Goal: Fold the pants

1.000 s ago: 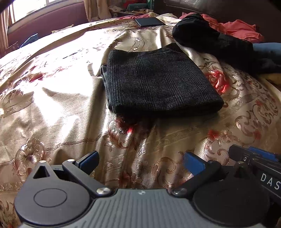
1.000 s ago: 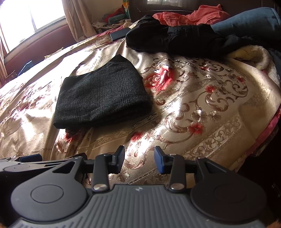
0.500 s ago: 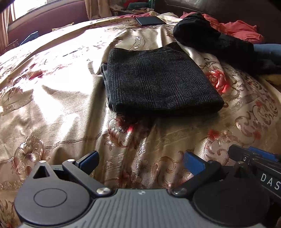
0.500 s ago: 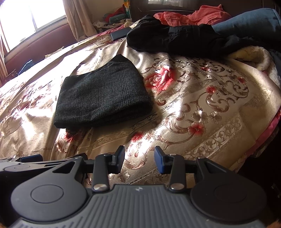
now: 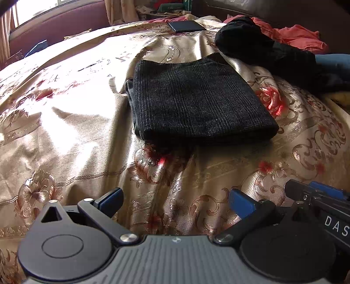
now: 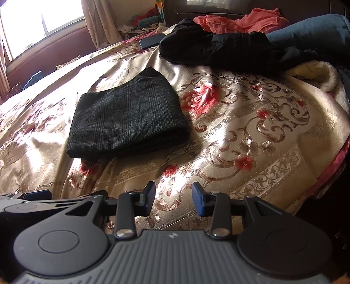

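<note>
— What sort of place is this?

— A home bedroom. A bed with a shiny gold floral bedspread spreads out ahead of the gripper.

— What else shows it?

— Loose clothes are heaped at the far right against a dark headboard. Far left, a window with curtains lets in sunlight.

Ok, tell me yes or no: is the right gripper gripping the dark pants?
No, the right gripper hangs open and empty over the bedspread, while the folded dark pants lie apart, farther up the bed.
</note>
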Tool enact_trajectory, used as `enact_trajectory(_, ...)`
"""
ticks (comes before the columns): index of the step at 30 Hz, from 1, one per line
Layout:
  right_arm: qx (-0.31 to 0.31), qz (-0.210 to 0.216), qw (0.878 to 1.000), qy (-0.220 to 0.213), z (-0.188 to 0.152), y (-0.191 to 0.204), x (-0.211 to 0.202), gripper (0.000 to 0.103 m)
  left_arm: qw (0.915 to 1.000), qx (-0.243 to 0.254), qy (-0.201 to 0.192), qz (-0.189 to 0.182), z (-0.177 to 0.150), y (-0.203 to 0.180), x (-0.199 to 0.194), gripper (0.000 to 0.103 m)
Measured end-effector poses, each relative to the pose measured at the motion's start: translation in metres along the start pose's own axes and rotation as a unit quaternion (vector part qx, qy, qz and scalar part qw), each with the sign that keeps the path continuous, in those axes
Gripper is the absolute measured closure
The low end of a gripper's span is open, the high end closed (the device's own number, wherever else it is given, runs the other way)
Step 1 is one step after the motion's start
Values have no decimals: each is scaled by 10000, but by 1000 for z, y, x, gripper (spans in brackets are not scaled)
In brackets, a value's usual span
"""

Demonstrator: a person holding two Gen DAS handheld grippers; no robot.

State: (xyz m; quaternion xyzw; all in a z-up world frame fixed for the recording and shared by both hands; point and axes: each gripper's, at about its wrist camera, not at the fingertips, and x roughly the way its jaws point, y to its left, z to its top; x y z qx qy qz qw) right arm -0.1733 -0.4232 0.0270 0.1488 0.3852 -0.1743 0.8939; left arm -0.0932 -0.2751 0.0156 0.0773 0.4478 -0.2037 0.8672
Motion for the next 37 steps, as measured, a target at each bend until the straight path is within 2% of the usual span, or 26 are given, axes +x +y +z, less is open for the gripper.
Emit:
enact_trajectory(28, 52, 5, 10000, -26, -1, -1, -1, 65, 9999, 80, -96, 31, -1, -3, -4, 0)
enact_trajectory(35, 67, 10, 10000, -21, -2, -3, -1, 65, 9991, 267, -275, 175, -2, -7, -8, 0)
enact_trajectory(37, 79, 10, 10000, -25, -2, -4, -1, 65, 9989, 304, -343, 116, -2, -8, -9, 0)
